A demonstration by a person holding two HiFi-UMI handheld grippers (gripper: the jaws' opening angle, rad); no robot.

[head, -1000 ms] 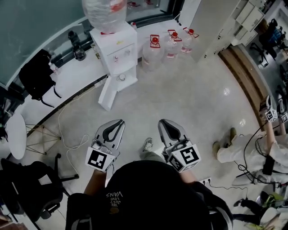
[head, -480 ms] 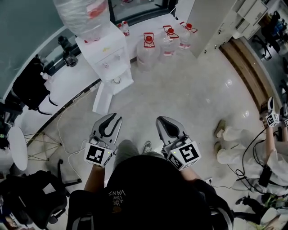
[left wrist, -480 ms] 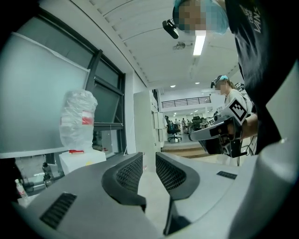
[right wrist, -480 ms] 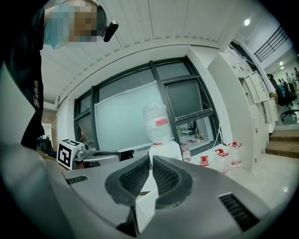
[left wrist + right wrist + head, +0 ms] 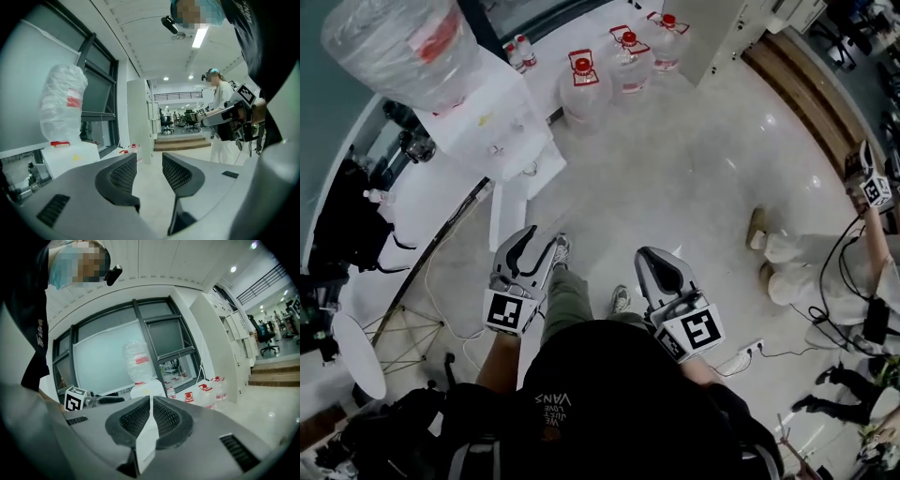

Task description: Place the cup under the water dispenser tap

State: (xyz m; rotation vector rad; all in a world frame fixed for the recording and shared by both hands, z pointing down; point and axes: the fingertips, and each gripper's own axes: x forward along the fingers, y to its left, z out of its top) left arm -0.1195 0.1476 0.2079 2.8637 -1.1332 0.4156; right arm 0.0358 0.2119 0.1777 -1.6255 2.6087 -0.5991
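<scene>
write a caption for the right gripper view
Right gripper shut on a thin white cup, water dispenser ahead.

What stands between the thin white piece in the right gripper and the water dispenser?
Nothing visible: only bare floor lies between the right gripper, shut on the thin white piece, and the water dispenser.

Black shirt [image 5: 581,394]: is showing "VANS" in white, upside down.
Bottle [image 5: 398,47] on water dispenser [image 5: 492,127]: is carrying a red label, too small to read.
</scene>
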